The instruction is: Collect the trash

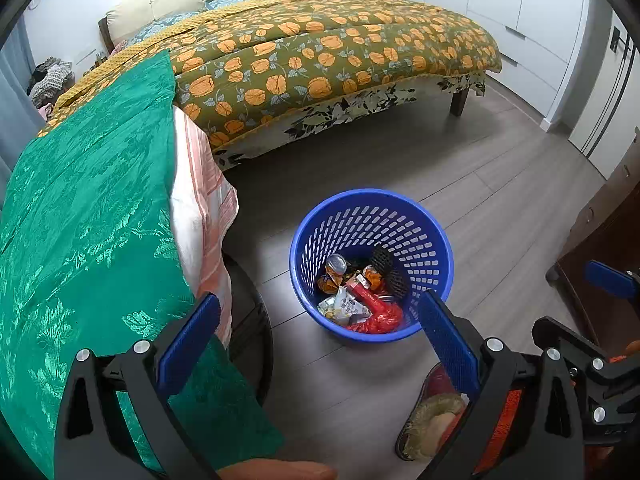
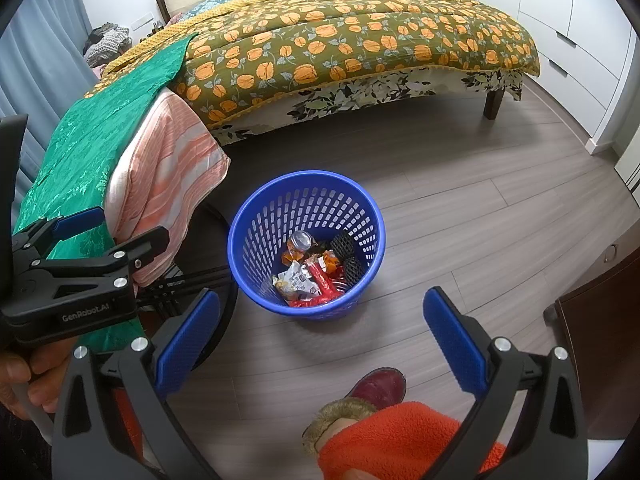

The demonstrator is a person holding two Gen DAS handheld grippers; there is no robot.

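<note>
I see both hand-held grippers held above a grey wood-plank floor (image 2: 460,216) with nothing between their pads. My left gripper (image 1: 320,336) has its blue ribbed pads spread wide and empty; in the right wrist view its black body shows at the left edge, gripped by a hand (image 2: 24,380). My right gripper (image 2: 322,334) is likewise spread wide, with only floor and footwear visible in the gap.

The round blue perforated plastic waste basket (image 2: 256,220) stands upright on the floor just ahead of both grippers, near the corner of the bed. Lying in its bottom are a crumpled red plastic wrapper (image 1: 380,314), a white printed snack packet (image 1: 346,306), a small metal can (image 2: 301,240) on its side, orange wrappers (image 1: 330,282) and two pieces of black foam netting (image 2: 348,254) leaning against the far inner wall.

To the left, a green patterned cloth (image 1: 88,216) drapes over a peach-and-white striped cloth (image 2: 168,156), both hanging close beside the basket. Behind stands a bed covered with an olive quilt printed with orange flowers (image 2: 340,40). A dark red slipper with a tan furry cuff (image 2: 376,388) sits under my right gripper, and an orange fleece sleeve (image 2: 400,436) crosses the lower edge
</note>
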